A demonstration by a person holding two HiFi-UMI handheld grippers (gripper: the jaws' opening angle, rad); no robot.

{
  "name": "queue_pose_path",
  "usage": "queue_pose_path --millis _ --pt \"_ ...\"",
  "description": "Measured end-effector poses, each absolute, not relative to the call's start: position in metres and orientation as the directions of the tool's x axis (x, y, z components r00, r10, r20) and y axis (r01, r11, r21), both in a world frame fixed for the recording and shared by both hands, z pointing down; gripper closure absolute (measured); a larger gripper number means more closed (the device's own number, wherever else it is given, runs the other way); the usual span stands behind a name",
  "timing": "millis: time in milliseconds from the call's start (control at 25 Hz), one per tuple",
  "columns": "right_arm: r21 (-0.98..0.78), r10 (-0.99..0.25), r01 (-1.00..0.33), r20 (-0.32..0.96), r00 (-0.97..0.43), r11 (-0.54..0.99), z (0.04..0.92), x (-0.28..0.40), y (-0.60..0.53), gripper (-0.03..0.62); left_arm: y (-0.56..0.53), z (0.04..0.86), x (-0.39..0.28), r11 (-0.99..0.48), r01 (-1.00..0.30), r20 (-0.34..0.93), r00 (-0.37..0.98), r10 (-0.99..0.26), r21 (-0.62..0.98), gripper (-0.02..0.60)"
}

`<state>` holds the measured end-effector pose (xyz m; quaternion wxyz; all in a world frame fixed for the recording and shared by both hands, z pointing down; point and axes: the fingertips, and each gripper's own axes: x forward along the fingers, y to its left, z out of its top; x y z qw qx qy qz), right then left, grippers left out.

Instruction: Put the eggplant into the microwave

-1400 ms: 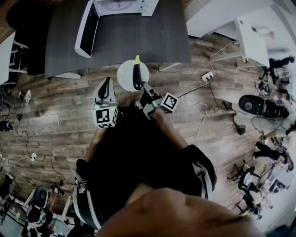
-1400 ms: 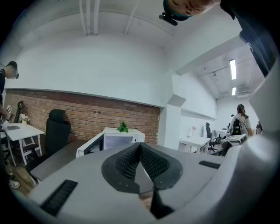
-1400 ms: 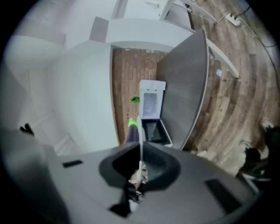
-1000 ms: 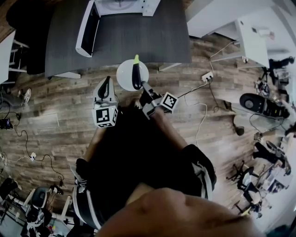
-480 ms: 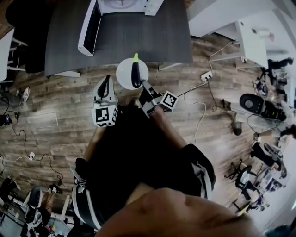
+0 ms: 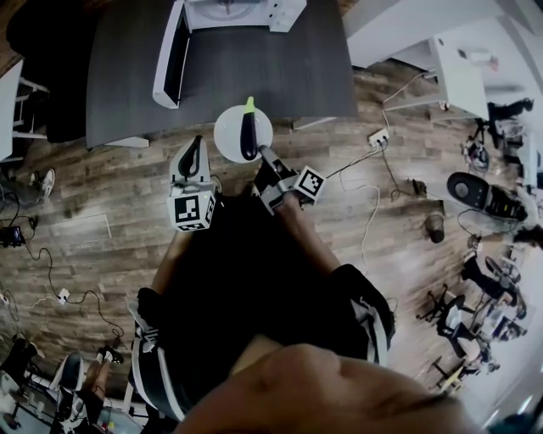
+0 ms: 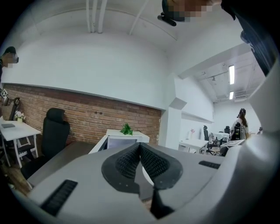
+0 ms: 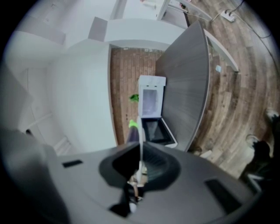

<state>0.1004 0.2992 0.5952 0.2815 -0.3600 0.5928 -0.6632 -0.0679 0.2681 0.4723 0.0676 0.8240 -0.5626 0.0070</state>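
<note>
- The eggplant (image 6: 247, 134), dark purple with a bright green stem end pointing far, lies on a round white plate (image 6: 226, 136) that is held in the air above the wooden floor (image 6: 102, 191), just near of the near edge of the counter (image 6: 254, 72).
- The right claw (image 6: 261, 155) is closed on the near right rim of the white plate. In the right gripper view the plate shows edge-on as a thin pale line (image 8: 140, 135) pinched between the two jaws (image 8: 140, 154), with the eggplant (image 8: 133, 134) lying along its left face.
- The left claw (image 6: 194, 153) hangs just left of the plate without touching it. Its jaws are pressed together (image 7: 140, 148) with nothing between them.
- The microwave (image 6: 231, 12), white, stands at the far end of the dark grey counter, well apart from the eggplant. Its door (image 6: 170, 52) is swung open toward the left.
- In the right gripper view the microwave (image 8: 152, 101) lies straight ahead beyond the eggplant's green tip, and its cavity looks empty.
</note>
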Motion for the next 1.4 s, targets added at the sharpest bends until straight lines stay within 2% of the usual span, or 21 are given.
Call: queue_pose_path --millis 560,880,1400 --pt "-0.99 -0.839 -0.029 0.133 -0.528 -0.138 0.595 0.052 0.275 0.553 0.243 0.473 -0.105 -0.44 -0.891 0.071 0.448 -0.891 0.109 0.545" --pt "-0.991 -0.838 -0.029 0.125 -0.531 -0.129 0.593 0.05 0.255 0.553 0.227 0.474 -0.103 -0.434 -0.892 0.073 0.445 -0.893 0.121 0.545" --pt "-0.992 -0.806 -0.051 0.126 -0.579 -0.118 0.596 0.073 0.149 0.553 0.135 0.471 -0.072 -0.404 -0.909 0.079 0.413 -0.907 0.105 0.545"
